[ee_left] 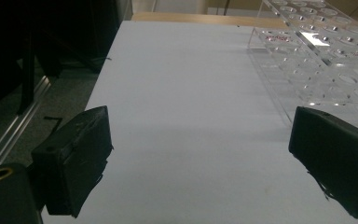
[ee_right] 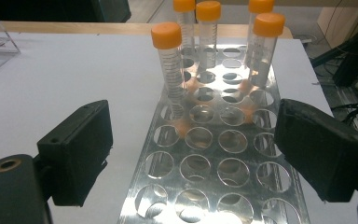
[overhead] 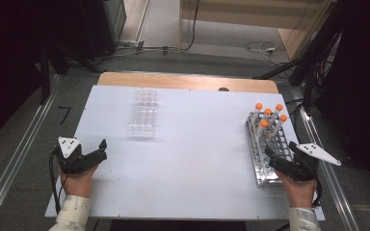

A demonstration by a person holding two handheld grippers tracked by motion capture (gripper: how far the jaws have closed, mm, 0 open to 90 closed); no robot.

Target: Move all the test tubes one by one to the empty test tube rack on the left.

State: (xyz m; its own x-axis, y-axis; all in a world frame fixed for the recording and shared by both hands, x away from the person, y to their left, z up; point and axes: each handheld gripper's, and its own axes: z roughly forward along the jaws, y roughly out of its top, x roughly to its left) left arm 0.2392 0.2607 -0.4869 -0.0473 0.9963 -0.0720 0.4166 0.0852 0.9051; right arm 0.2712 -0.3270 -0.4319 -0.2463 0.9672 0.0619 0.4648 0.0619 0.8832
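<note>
A metal tube rack (overhead: 275,140) stands at the table's right edge. Several clear tubes with orange caps (overhead: 268,116) stand upright in its far rows. My right gripper (overhead: 271,159) hovers open over the rack's near end. In the right gripper view its jaws (ee_right: 196,140) straddle empty holes of the rack (ee_right: 214,186), and the nearest tube (ee_right: 168,63) stands just beyond them. An empty clear plastic rack (overhead: 143,113) lies left of centre. My left gripper (overhead: 101,150) is open near the table's left edge, short of that clear rack (ee_left: 317,60), with only bare table between its jaws (ee_left: 200,140).
The white table board (overhead: 192,159) lies on a wooden top whose far edge (overhead: 188,81) shows. Metal rails (overhead: 19,154) run along the floor on both sides. Cables and dark stands (overhead: 313,53) crowd the far right floor.
</note>
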